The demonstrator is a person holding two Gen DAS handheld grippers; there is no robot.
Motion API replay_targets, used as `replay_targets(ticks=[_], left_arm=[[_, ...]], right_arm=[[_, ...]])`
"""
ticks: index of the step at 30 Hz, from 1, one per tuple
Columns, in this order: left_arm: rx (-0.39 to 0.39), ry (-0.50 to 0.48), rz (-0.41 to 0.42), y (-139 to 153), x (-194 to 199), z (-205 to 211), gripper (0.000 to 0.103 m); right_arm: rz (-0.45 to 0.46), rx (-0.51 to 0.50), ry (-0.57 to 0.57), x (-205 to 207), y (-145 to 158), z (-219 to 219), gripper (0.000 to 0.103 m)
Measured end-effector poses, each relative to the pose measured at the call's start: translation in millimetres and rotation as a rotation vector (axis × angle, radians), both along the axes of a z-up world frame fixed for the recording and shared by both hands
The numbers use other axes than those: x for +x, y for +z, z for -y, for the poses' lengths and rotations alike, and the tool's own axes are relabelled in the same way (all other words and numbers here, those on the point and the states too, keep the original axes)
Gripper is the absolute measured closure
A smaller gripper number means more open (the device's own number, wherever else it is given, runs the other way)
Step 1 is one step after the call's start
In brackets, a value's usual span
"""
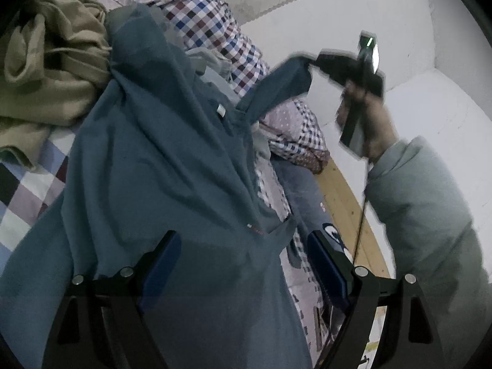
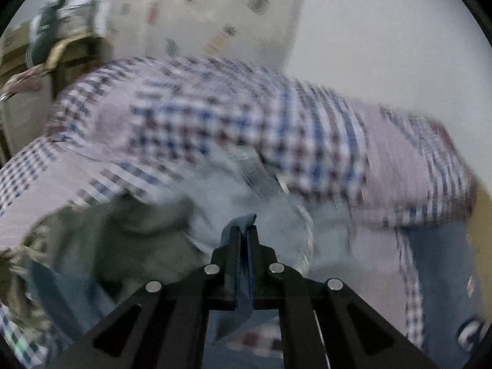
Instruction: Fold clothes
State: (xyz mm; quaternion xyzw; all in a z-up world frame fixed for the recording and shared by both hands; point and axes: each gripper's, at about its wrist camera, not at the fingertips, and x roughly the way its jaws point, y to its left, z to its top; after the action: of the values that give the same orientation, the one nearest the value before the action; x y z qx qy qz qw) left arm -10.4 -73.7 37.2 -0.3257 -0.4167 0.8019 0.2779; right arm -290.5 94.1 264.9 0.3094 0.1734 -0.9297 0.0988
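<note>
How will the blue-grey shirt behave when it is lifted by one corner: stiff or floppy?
Probably floppy: the blue-grey shirt hangs in deep folds from where the right hand-held gripper pinches it. Likely light, since a small pinch holds it up. It may drag on the beige garment.

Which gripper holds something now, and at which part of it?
The right gripper is shut on the blue shirt, at the end of a sleeve. The left gripper is open and holds nothing.

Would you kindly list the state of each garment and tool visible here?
Blue shirt: unfolded, lifted by one corner, draped over the bed.
Tan garment: crumpled, unfolded.
Checked bedding: rumpled in a heap.
Left tool: open, blue shirt lying between its fingers, not gripped.
Right tool: shut on the blue shirt's corner.
</note>
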Motion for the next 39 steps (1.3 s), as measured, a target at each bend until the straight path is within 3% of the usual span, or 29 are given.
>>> replay_targets(ticks=[6, 11, 17, 24, 27, 35, 39], left_arm=[[0.04, 0.047, -0.043, 11.4, 3.3, 14.7, 0.016], [0.076, 0.097, -0.085, 21.5, 6.4, 30.3, 0.016], [0.12, 0.157, -0.135, 33.6, 10.2, 49.1, 0.016], [0.186, 0.235, -0.259, 55.4, 29.3, 84.3, 0.016], [0.181, 0.231, -0.296, 64.5, 34.5, 96.1, 0.016], [0.165, 0.221, -0.255, 66.1, 34.6, 103.5, 0.016], [0.144, 0.212, -0.176, 56.8, 29.2, 105.1, 0.016]], right_arm=[[-0.151, 0.083, 0.207, 48.7, 79.1, 145.9, 0.102], [-0.291, 0.13, 0.367, 104.1, 123.1, 245.3, 0.102], [-0.488, 0.114, 0.441, 164.2, 181.3, 304.4, 0.102], [-0.723, 0.061, 0.434, 222.4, 249.6, 315.3, 0.102], [-0.783, 0.008, 0.464, 246.3, 276.0, 319.2, 0.102], [-0.816, -0.011, 0.66, 310.0, 284.4, 380.5, 0.102], [-0.715, -0.016, 0.744, 314.2, 267.7, 419.0, 0.101]])
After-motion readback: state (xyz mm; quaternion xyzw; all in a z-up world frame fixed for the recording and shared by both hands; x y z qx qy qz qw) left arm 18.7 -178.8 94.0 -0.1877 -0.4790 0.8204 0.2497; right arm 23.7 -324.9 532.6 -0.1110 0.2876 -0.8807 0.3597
